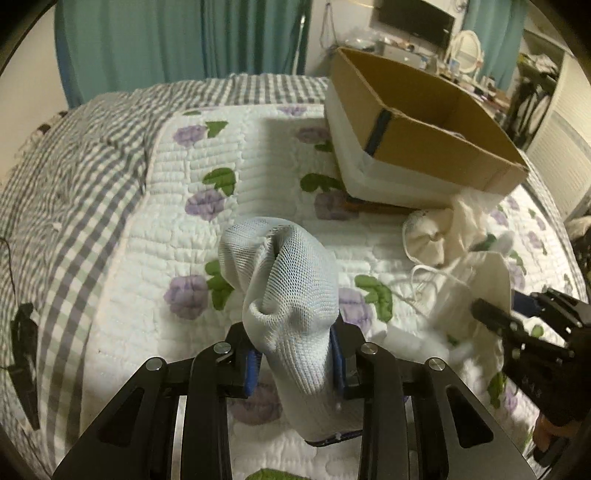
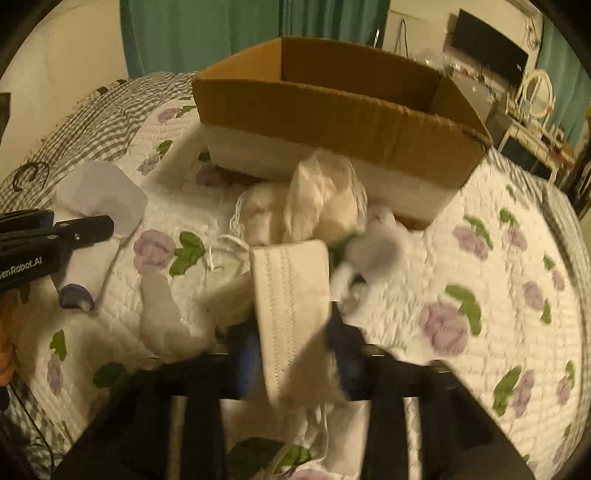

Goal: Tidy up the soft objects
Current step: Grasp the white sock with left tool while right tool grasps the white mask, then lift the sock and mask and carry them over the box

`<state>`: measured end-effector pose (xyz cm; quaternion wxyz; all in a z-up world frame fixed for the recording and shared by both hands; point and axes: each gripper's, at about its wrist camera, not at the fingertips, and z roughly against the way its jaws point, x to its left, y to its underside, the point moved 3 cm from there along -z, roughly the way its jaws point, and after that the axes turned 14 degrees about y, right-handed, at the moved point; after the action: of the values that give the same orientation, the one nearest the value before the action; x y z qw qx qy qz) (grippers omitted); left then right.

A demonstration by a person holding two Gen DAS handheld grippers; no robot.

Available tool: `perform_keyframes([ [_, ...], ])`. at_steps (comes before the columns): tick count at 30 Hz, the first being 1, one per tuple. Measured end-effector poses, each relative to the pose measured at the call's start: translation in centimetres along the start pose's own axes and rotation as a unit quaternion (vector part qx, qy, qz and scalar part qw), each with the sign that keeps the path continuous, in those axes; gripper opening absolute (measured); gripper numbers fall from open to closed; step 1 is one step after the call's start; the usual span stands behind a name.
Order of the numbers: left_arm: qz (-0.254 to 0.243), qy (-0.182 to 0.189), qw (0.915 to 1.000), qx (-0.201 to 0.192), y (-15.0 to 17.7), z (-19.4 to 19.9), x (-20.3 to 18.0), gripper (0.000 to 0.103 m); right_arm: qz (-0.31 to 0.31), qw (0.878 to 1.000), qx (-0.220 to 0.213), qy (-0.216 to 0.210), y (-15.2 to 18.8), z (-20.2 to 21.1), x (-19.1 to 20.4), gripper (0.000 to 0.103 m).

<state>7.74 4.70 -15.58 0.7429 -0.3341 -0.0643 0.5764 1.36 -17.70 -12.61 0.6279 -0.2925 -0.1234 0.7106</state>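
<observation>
My left gripper (image 1: 295, 363) is shut on a pale blue mesh sock (image 1: 291, 291) held above the quilt; the sock (image 2: 99, 199) and that gripper (image 2: 88, 227) also show at the left of the right wrist view. My right gripper (image 2: 291, 350) is shut on a cream stitched cloth band (image 2: 291, 291) near the pile of soft white items (image 2: 306, 206). That pile (image 1: 454, 236) lies in front of the open cardboard box (image 2: 332, 107), also in the left wrist view (image 1: 424, 147). The right gripper (image 1: 491, 314) shows at the right of the left wrist view.
The bed carries a white quilt with purple flowers (image 1: 207, 206) and a grey checked blanket (image 1: 74, 177) on the left. Green curtains (image 1: 177, 40) hang behind. A dresser with a mirror and a TV (image 1: 417, 22) stands at the far right.
</observation>
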Motion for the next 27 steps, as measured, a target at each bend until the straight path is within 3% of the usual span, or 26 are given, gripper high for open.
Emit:
perform_keyframes([
  [2,-0.012,-0.001,0.9999,-0.003,0.3,0.4,-0.5,0.03,-0.002,1.0,-0.011,0.007,0.1,0.7,-0.3,0.01],
  [4,-0.022,-0.001,0.9997,-0.006,0.4,0.9,-1.2,0.03,-0.002,1.0,-0.019,0.011,0.1,1.5,-0.5,0.009],
  [18,-0.089,0.015,0.9949,-0.046,-0.1,5.4,-7.1,0.03,-0.022,0.995,-0.09,0.036,0.0,8.9,-3.1,0.008],
  [27,-0.102,0.025,0.9925,-0.063,-0.4,8.0,-9.1,0.03,-0.045,0.989,-0.135,0.05,-0.1,14.1,-5.3,0.008],
])
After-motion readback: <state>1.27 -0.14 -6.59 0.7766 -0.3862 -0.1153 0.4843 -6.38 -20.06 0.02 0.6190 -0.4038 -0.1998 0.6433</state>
